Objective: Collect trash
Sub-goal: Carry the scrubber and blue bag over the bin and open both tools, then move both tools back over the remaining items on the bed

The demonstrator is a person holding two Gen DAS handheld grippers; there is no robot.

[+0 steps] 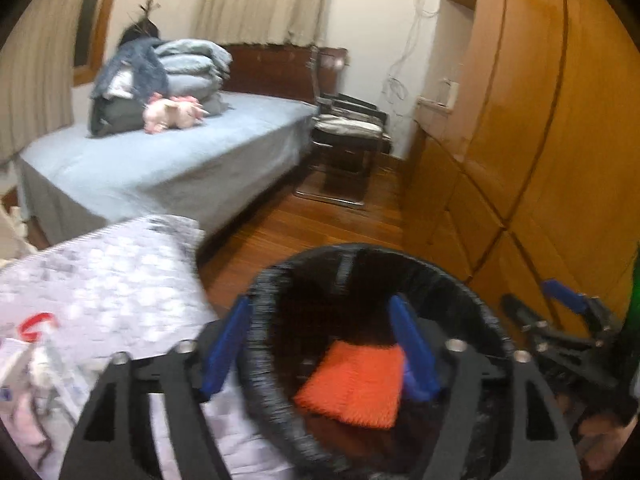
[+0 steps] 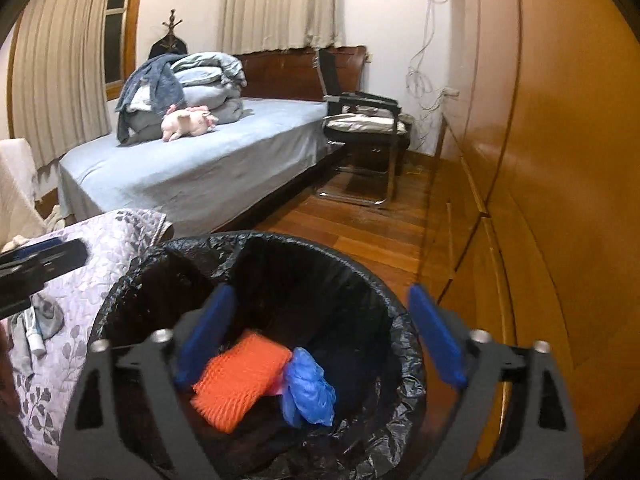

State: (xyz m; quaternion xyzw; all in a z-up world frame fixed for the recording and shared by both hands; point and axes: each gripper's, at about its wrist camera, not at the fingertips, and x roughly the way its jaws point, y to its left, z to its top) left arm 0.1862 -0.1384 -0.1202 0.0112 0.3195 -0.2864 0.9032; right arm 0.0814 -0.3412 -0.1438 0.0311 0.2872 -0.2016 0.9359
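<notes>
Right gripper (image 2: pixel 320 336): jaws spread wide, nothing between them.
Left gripper (image 1: pixel 320 344): likewise wide and empty, straddling the near rim.
Directly below both: bin with black liner (image 2: pixel 404 344). Contents: orange foam net (image 2: pixel 240 380), blue plastic wad (image 2: pixel 308 392). Both judged light, soft, crushable; pinch at a fold.
Left of the claws: quilted cover (image 2: pixel 100 248).
Beyond: bed (image 2: pixel 192 168), chair (image 2: pixel 364 124).

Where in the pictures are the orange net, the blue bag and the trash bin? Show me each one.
orange net (image 2: pixel 240 380), right wrist view, middle of its ribbed top.
blue bag (image 2: pixel 308 394), right wrist view, middle of the crumpled plastic.
trash bin (image 2: pixel 404 344), right wrist view, right rim covered by the black liner.
</notes>
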